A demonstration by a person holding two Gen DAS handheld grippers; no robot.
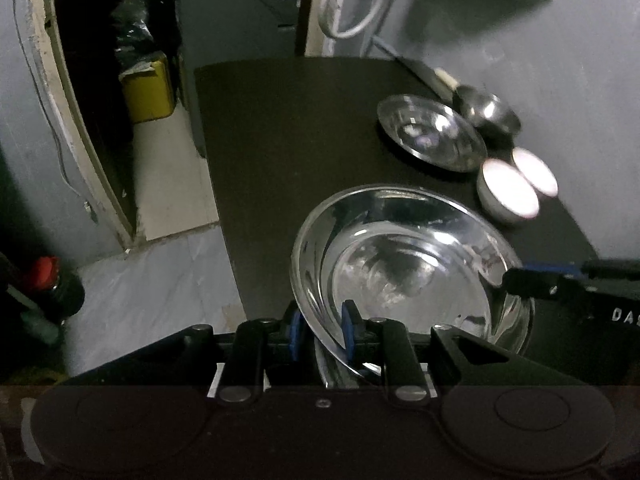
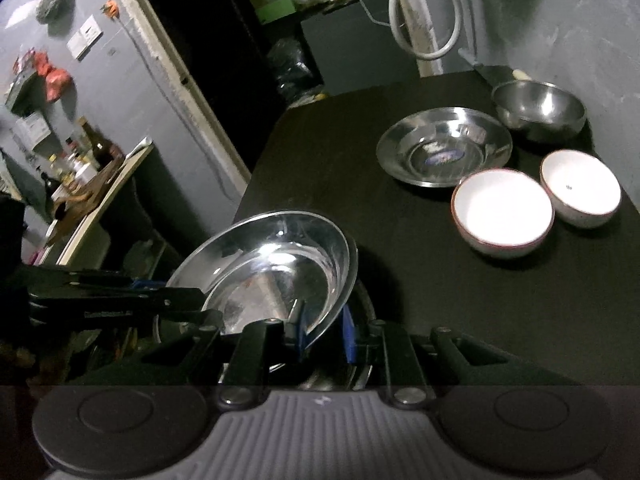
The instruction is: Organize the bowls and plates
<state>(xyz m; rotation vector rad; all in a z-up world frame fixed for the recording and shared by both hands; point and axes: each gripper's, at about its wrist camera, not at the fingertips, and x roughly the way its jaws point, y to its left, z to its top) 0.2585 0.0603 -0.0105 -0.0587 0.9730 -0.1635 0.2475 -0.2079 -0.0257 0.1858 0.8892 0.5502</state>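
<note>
Both grippers clamp opposite rims of large steel plate (image 1: 408, 264), held tilted above table (image 1: 300, 120).
Left gripper (image 1: 322, 332) and right gripper (image 2: 324, 332) are clenched; smaller steel plate (image 2: 444, 146) lies ahead, to the right.

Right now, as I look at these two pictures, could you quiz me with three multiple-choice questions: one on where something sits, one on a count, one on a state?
1. Where does the smaller steel plate lie?
A. on the dark table, next to the white bowls
B. on the floor
C. inside the steel bowl

2. How many white bowls stand on the table?
A. one
B. two
C. four

3. How is the large steel plate held?
A. by one gripper only
B. lying free on the table
C. by both grippers at its rim

Answers:
1 A: it rests beside the steel bowl.
2 B: near white bowl and far white bowl.
3 C: left gripper and right gripper each pinch its edge.
</note>
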